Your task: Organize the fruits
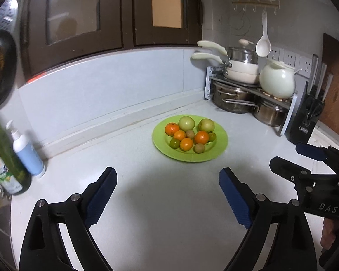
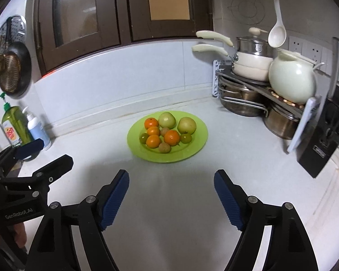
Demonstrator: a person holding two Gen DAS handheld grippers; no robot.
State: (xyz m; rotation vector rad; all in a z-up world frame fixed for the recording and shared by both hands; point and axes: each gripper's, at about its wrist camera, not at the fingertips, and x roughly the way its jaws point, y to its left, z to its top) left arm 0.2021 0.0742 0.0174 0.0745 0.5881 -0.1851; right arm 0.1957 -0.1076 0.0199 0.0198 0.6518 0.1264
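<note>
The green bottle [image 1: 4,158] at the left edge of the left wrist view is blurred and its label cannot be read; the picture's edge cuts off part of it. The lower pots [image 2: 241,100] sit partly hidden under the rack shelf [image 2: 260,90]. The cutting board [image 1: 336,85] is cut off at the right edge, and the print on the knife block [image 2: 323,133] is too small to read.

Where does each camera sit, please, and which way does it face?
Left wrist: on the left gripper, facing down the counter at the plate of fruit; own open fingers, right gripper at right edge.
Right wrist: on the right gripper, facing the same plate; own open fingers, left gripper at left edge.
Shared: plate, pots, soap bottles.
</note>
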